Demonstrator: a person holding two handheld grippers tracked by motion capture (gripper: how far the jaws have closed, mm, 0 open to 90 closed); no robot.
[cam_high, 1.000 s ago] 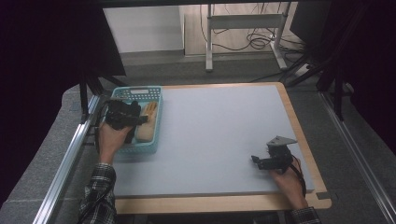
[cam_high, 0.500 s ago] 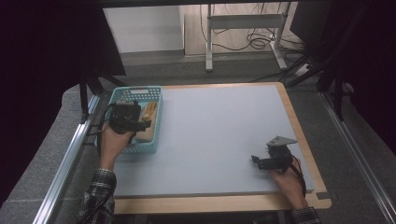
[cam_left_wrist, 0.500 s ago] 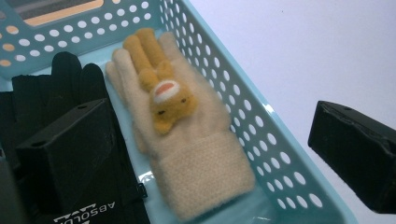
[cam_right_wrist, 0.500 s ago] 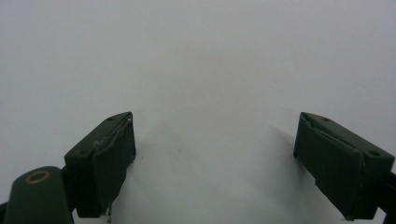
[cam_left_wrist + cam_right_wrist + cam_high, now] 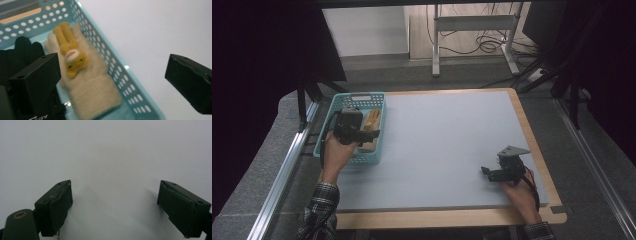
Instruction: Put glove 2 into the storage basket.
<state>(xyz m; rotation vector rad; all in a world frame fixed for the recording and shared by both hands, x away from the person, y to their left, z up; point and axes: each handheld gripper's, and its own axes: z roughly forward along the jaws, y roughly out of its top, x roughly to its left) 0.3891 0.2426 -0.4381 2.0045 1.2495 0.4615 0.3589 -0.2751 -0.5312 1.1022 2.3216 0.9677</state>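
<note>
Left gripper view | basket [image 5: 130, 82]: beige glove [image 5: 87, 87], black glove [image 5: 22, 50] | left gripper [image 5: 112, 82] fingers spread | right gripper [image 5: 115, 207] fingers spread

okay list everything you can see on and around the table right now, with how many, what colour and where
basket: one, light blue, perforated, at the table's left edge
knitted glove: one, cream with a yellow animal figure on it, lying in the basket
dark item: one, black, in the basket beside the glove; cannot tell what it is
table mat: one, pale grey, covering most of the table top
table: one, light wood edge showing round the mat
metal stand: one, grey, on the floor beyond the table, with cables beside it
left gripper: one, black, jaws open over the basket's wall
right gripper: one, black, jaws open above bare mat at the near right
sleeves: two, checked, at the bottom edge
</note>
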